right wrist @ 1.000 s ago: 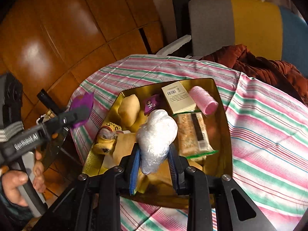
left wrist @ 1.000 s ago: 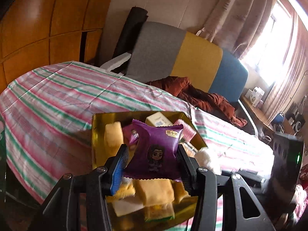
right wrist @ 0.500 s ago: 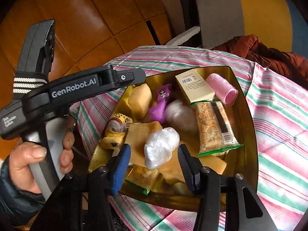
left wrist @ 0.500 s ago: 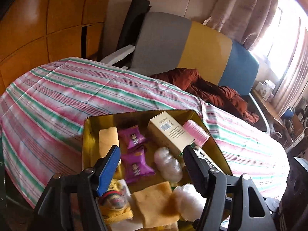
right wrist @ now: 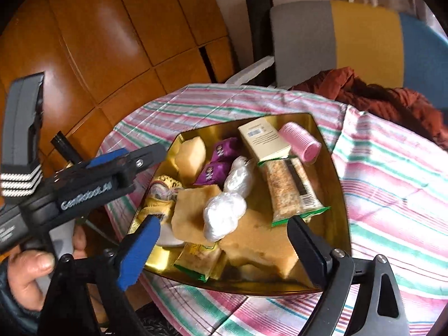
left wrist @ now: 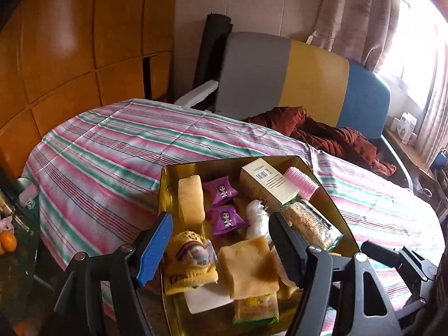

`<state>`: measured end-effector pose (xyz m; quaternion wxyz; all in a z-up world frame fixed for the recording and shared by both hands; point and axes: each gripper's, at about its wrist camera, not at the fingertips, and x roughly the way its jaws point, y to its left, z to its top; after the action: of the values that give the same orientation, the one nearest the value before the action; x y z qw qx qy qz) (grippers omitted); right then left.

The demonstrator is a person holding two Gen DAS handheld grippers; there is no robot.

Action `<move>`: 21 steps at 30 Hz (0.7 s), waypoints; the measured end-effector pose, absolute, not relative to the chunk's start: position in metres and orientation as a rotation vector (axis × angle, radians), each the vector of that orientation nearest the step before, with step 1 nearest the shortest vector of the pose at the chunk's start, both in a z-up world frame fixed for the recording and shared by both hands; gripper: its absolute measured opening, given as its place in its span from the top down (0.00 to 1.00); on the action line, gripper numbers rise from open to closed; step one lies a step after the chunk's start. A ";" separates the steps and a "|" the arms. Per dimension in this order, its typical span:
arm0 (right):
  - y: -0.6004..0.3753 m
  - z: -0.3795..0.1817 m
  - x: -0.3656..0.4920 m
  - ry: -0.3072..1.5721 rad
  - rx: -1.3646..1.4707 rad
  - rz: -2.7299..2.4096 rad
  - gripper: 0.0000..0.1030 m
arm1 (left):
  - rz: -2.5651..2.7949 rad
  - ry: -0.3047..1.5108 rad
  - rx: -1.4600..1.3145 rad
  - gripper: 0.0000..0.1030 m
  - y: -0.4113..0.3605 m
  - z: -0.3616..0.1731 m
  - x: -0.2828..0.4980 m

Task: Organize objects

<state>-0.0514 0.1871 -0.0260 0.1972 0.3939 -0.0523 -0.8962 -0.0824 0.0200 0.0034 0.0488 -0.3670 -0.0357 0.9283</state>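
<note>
A gold tray [left wrist: 165, 184] [right wrist: 336, 196] sits on the striped tablecloth and holds many items: two purple snack packets [left wrist: 224, 204] [right wrist: 218, 159], two white plastic bundles [right wrist: 224, 212] [left wrist: 256, 218], yellow sponges [left wrist: 247, 266] [right wrist: 190, 154], a cream box [left wrist: 268, 182] [right wrist: 261, 140], a pink roller [left wrist: 301, 180] [right wrist: 303, 142], a cereal bar [right wrist: 291, 190] and a yellow knit toy [left wrist: 190, 257]. My left gripper [left wrist: 221, 249] is open and empty above the tray's near end. My right gripper [right wrist: 226, 246] is open and empty above the tray's front.
The striped tablecloth [left wrist: 112, 145] covers a round table. A grey, yellow and blue sofa [left wrist: 302, 78] with a rust blanket [left wrist: 322, 137] stands behind. Wooden panelling [left wrist: 70, 42] is at the left. The left gripper's body and hand [right wrist: 56, 196] show beside the tray.
The left gripper let go of the purple packet, which now lies in the tray. The right gripper let go of the white bundle, which lies in the tray. Both opened and drew back.
</note>
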 end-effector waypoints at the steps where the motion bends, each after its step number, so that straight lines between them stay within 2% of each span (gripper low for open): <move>1: 0.187 -0.024 -0.049 -0.128 1.094 -2.538 0.06 | 2.837 -0.109 -1.117 0.30 0.020 0.005 -0.080; 3: 0.188 -0.021 -0.045 -0.094 1.072 -2.590 0.01 | 2.858 -0.100 -1.108 0.30 0.021 0.008 -0.073; 11: 0.190 -0.011 -0.030 0.058 1.014 -2.783 0.00 | 2.968 -0.072 -1.115 0.29 0.025 0.017 -0.045; 21: 0.202 -0.012 -0.017 0.006 1.028 -2.822 0.00 | 3.068 -0.017 -1.031 0.30 0.024 0.022 -0.020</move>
<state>-0.0169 0.2023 -0.0121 0.0690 0.3416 0.0019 -0.9373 -0.0205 0.0245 0.0221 -0.0475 -0.3181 -0.0054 0.9468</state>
